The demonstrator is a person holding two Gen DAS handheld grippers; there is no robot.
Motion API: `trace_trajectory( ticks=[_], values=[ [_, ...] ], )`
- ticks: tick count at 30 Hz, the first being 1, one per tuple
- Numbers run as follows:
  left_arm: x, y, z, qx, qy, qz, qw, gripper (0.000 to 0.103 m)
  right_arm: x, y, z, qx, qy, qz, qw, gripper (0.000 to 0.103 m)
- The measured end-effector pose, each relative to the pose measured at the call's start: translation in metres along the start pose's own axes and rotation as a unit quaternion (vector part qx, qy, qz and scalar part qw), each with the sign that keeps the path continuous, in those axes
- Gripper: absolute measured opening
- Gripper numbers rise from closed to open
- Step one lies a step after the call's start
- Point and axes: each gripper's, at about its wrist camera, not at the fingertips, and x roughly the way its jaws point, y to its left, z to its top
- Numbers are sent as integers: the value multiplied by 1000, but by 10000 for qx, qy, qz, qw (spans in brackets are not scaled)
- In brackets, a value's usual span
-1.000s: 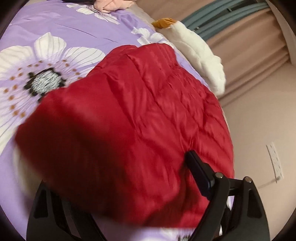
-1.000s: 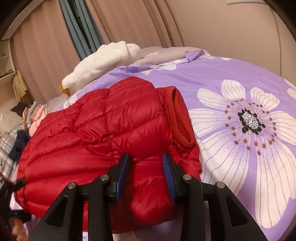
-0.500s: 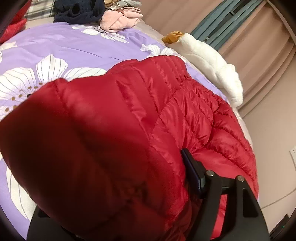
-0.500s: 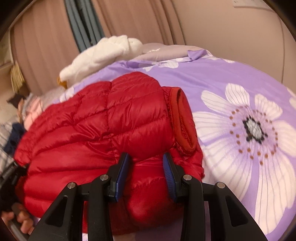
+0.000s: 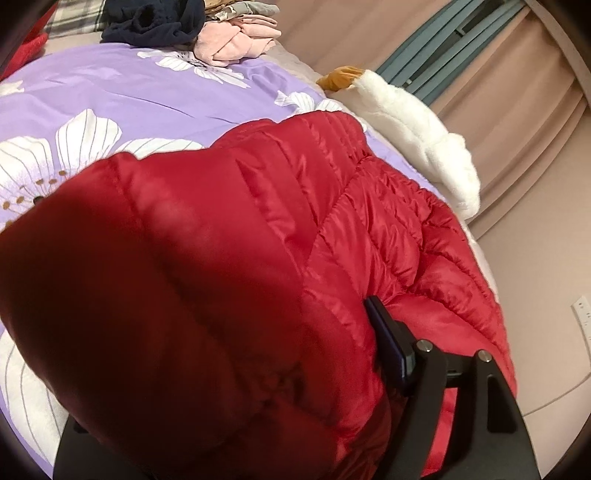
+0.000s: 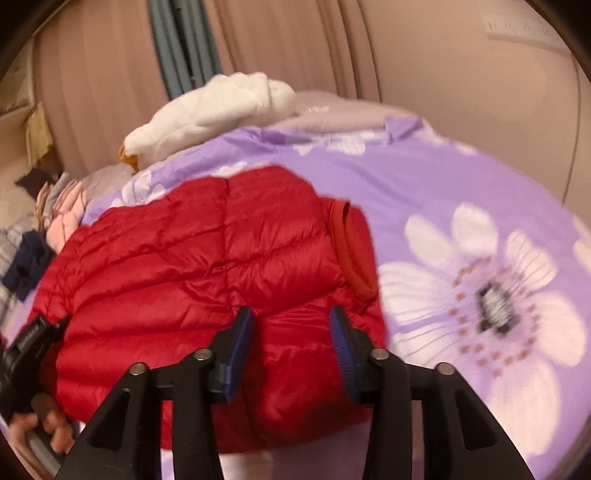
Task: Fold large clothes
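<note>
A red quilted puffer jacket [image 5: 369, 221] lies bunched on the purple flowered bedspread [image 5: 110, 92]. In the left wrist view a thick fold of it bulges up between the jaws of my left gripper [image 5: 295, 302] and hides the left finger. The right pad [image 5: 384, 339] presses into the fabric while the jaws are opening slightly. In the right wrist view the jacket [image 6: 207, 266] shows its collar [image 6: 354, 251] at the right. My right gripper [image 6: 291, 325] has the near hem between its blue pads, and its jaws are opening. The left gripper [image 6: 33, 343] and a hand sit at the jacket's left end.
A white plush toy [image 5: 417, 122] lies along the bed's far edge by the curtains. A pile of dark, pink and grey clothes [image 5: 207, 33] sits at the bed's far end. The wall with a socket [image 5: 583, 314] runs close beside the bed.
The left gripper has tilted up, and the jacket fold now bulges closer to its camera. The right gripper's pads stand a little wider apart on the hem, and its view has shifted slightly.
</note>
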Motion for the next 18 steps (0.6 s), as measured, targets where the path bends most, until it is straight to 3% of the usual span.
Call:
trace_trajectory(
  ticks=[2, 3, 4, 7, 9, 11, 13, 16, 18],
  values=[
    [-1, 1, -1, -34, -7, -67, 10000, 76, -9, -4, 2, 1, -83, -236, 9997, 64],
    [-2, 0, -1, -21, -12, -58, 10000, 76, -11, -11, 2, 158, -94, -300, 9994, 81],
    [-2, -1, -1, -16, -19, -52, 10000, 76, -13, -20, 1, 410, -110, -290, 9987, 88],
    [-3, -1, -2, -25, -32, -78, 10000, 76, -8, -39, -2, 914, 26, -109, 9957, 88],
    [-3, -1, -2, -21, -34, -82, 10000, 76, 10, -48, -9, 1097, 383, -309, 9927, 89],
    [-3, -2, -2, -17, -40, -71, 10000, 76, 24, -58, -24, 1390, 404, -76, 9894, 90],
    [-3, -1, -2, -16, -39, -69, 10000, 76, 23, -55, -28, 1332, 208, -85, 9908, 91],
    [-4, -3, -3, 12, -63, -34, 10000, 74, 27, -46, -25, 1132, 308, -240, 9928, 90],
    [-5, -5, -3, 59, -78, 41, 9999, 73, 28, -43, -24, 1068, 280, -189, 9937, 82]
  ],
)
